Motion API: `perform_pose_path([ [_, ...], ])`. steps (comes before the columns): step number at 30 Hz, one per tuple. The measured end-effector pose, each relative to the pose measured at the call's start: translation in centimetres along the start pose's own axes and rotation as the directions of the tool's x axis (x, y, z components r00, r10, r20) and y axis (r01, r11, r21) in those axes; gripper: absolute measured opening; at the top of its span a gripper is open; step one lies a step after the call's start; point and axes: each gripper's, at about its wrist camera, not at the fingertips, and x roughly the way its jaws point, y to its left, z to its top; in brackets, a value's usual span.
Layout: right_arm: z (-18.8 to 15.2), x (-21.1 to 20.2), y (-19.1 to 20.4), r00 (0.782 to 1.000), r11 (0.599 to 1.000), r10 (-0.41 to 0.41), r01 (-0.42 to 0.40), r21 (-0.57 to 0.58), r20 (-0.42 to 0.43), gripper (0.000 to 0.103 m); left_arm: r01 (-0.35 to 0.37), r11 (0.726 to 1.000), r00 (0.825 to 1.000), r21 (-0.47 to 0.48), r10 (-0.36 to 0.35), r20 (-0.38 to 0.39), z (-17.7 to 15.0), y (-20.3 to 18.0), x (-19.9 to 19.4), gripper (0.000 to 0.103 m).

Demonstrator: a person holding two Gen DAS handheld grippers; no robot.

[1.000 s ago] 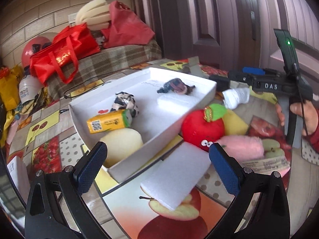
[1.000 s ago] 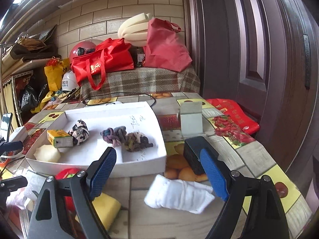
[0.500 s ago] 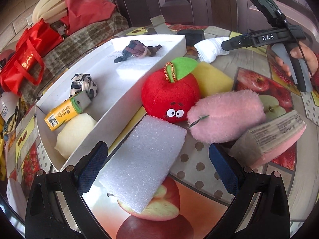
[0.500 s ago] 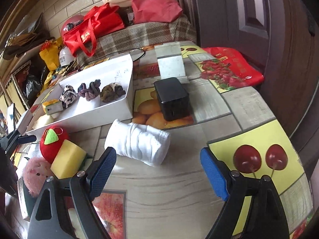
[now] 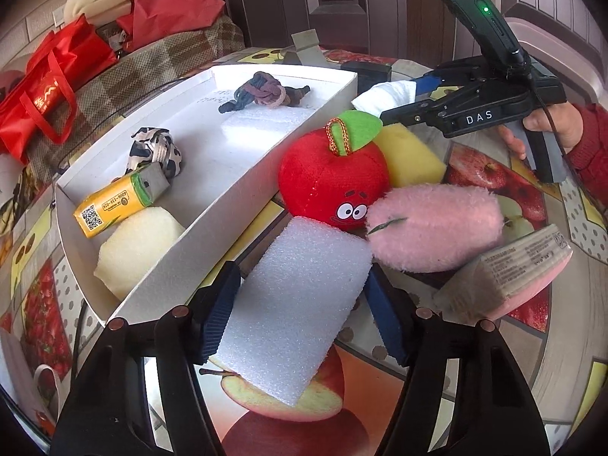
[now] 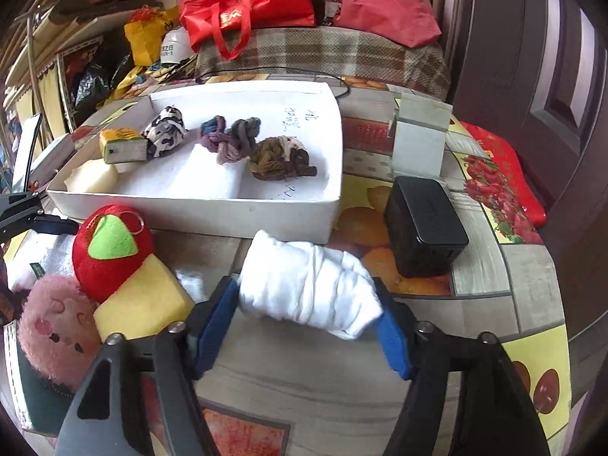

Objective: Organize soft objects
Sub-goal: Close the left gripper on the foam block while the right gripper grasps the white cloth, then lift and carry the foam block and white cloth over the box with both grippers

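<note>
My left gripper (image 5: 300, 315) is shut on a white foam block (image 5: 296, 300) that lies beside the white tray (image 5: 243, 186). My right gripper (image 6: 304, 323) is shut on a rolled white cloth (image 6: 307, 285) in front of the tray's near wall (image 6: 212, 212); it also shows in the left wrist view (image 5: 387, 95). A red plush apple (image 5: 330, 174), a yellow sponge (image 5: 410, 155) and a pink plush (image 5: 433, 228) lie between the two grippers. The tray holds knotted cloths (image 6: 231, 136), a spotted cloth (image 6: 165, 133), a yellow carton (image 5: 121, 201) and a pale sponge (image 5: 136, 247).
A black box (image 6: 425, 228) and a white card stand (image 6: 418, 136) stand right of the tray. A wrapped pink packet (image 5: 509, 269) lies at my left gripper's right. Red bags (image 6: 247, 3) sit on a plaid bench behind the table. A door (image 6: 532, 38) is on the right.
Both grippers have gone from wide open to shut: the left on the foam block, the right on the rolled white cloth after moving forward over it.
</note>
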Motion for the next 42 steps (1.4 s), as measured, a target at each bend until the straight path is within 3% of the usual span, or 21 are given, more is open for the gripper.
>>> perform_pose_path([
  [2,0.0,-0.2,0.8,1.000,0.999,-0.014,0.015,-0.038,0.011,0.058,-0.010,1.000,1.000,0.022,0.010,0.007,-0.1,-0.5,-0.1,0.065],
  [6,-0.1,-0.8,1.3,0.999,0.998,-0.025,0.027,-0.052,0.036,0.055,-0.061,0.997,0.997,0.055,0.058,0.055,-0.2,-1.1,-1.0,0.062],
  [11,-0.6,-3.5,-0.1,0.983,0.997,-0.073,0.065,0.052,0.171,0.055,-0.111,0.993,0.975,-0.032,0.115,0.193,-0.9,0.4,-4.0,0.062],
  [15,-1.8,-6.0,-1.2,0.958,0.982,-0.110,0.065,0.175,0.265,0.055,-0.181,0.973,0.936,-0.145,0.216,0.279,-1.7,1.8,-6.2,0.062],
  [20,-2.9,-7.9,0.7,0.940,0.974,-0.125,0.056,0.218,0.317,0.056,-0.333,0.919,0.867,-0.211,0.386,0.315,-2.2,1.7,-7.5,0.062],
  [23,-2.9,-8.4,2.4,0.929,0.974,-0.137,0.062,0.219,0.345,0.057,-0.371,0.901,0.854,-0.224,0.426,0.300,-2.3,1.7,-7.4,0.062],
  [28,-2.4,-8.3,4.2,0.915,0.969,-0.161,0.075,0.237,0.370,0.057,-0.386,0.884,0.834,-0.263,0.457,0.311,-2.4,0.9,-7.9,0.062],
  [32,-2.6,-8.4,4.2,0.906,0.962,-0.186,0.090,0.257,0.379,0.057,-0.287,0.874,0.849,-0.393,0.422,0.319,-2.1,0.7,-8.1,0.062],
  [36,-2.8,-8.8,4.3,0.896,0.960,-0.198,0.095,0.264,0.398,0.057,-0.308,0.863,0.808,-0.401,0.459,0.368,-1.2,-1.9,-8.3,0.062],
  [42,-2.5,-8.4,4.4,0.900,0.963,-0.192,0.097,0.250,0.391,0.057,-0.298,0.828,0.803,-0.475,0.487,0.344,-0.4,-1.3,-7.6,0.062],
])
